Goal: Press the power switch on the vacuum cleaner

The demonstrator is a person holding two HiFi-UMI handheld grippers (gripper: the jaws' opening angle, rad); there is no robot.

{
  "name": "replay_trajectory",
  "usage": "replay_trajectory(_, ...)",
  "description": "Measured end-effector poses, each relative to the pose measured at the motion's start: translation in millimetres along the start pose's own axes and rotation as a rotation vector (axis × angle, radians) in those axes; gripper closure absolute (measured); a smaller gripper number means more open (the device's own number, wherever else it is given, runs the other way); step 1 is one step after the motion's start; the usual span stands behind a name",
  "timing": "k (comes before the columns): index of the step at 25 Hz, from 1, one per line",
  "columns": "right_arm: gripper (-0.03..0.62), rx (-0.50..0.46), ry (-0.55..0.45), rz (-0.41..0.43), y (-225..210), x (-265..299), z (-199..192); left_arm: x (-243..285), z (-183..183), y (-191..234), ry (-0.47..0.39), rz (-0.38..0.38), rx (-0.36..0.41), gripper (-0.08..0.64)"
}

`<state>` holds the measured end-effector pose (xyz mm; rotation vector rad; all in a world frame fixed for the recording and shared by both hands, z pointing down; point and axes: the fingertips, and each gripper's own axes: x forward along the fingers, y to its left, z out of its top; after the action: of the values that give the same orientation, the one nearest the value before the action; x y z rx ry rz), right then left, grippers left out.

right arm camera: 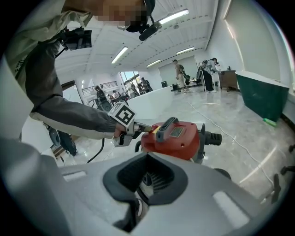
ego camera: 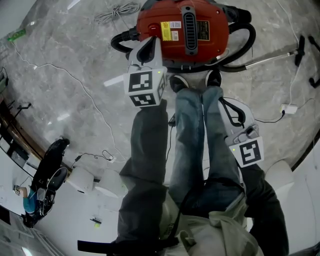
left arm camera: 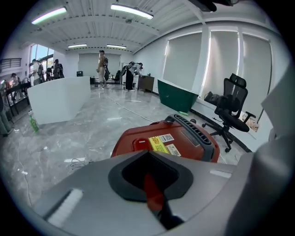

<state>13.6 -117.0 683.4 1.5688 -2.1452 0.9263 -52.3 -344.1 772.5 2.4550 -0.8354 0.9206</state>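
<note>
On the grey marble floor (ego camera: 70, 60) one coiled white cable (ego camera: 117, 10) lies at 11 o'clock in the head view. Just right of it, one of the two tools, the left tool (ego camera: 151, 46), reaches toward 12 o'clock with its jaws together and nothing between them. Its tip lies over the left end of the single red vacuum cleaner (ego camera: 185, 30). Whether the tip touches the casing cannot be told. The left gripper view shows one round red power switch (left arm camera: 138, 144) on the cleaner's top, at 9 o'clock from a yellow label (left arm camera: 159, 143), and the tool's closed tip stands over that end. One ribbed black handle (ego camera: 190, 25) runs along the middle of the casing. Two dark shoes (ego camera: 178, 81) stand just beside the cleaner at its 6 o'clock side, and jeans-clad legs (ego camera: 200, 135) fill the space between the tools. The right tool (ego camera: 227, 106) is held back by the person's right leg at 4 o'clock, well apart from the cleaner, jaws likewise together and empty. One black hose (ego camera: 249, 42) loops off the cleaner's right side, one metal wand (ego camera: 270, 57) lies toward 2 o'clock, and one small white plug block (ego camera: 289, 107) sits at 3 o'clock. In the left gripper view one black office chair (left arm camera: 233, 103) stands at 2 o'clock.
</note>
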Motion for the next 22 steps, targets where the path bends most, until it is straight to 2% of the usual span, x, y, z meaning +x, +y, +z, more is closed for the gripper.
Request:
replay_trajectory(4, 0.591, 0.005, 0.012, -0.001, -2.2, -0.7, -3.3, -0.3, -0.4, 0.9, -0.031, -0.008, -0.032, 0.555)
replay_trajectory(6, 0.591, 0.003, 0.008, -0.001, -3.4, -1.5, -2.9, -0.6, 0.2, 0.7, -0.030, -0.005, 0.000, 0.554)
replay_trajectory(9, 0.591, -0.003, 0.010, 0.000, -4.1, -3.6, -3.9, -4.0, 9.9, 5.7, -0.057, 0.037, 0.082, 0.555)
replay_trajectory(12, 0.591, 0.002, 0.019, -0.006, -6.1, -6.4, -7.6, -1.5, 22.0, 10.3, -0.088, 0.045, 0.056, 0.555)
replay_trajectory(18, 0.591, 0.016, 0.005, -0.015, -7.3, -8.3, -9.1, 13.9, 29.4, 11.7, -0.038, 0.048, 0.139, 0.554)
replay_trajectory(22, 0.591, 0.029, 0.005, -0.017, -7.6, -7.6, -11.5, 17.2, 28.4, 11.5, -0.029, 0.051, 0.160, 0.554)
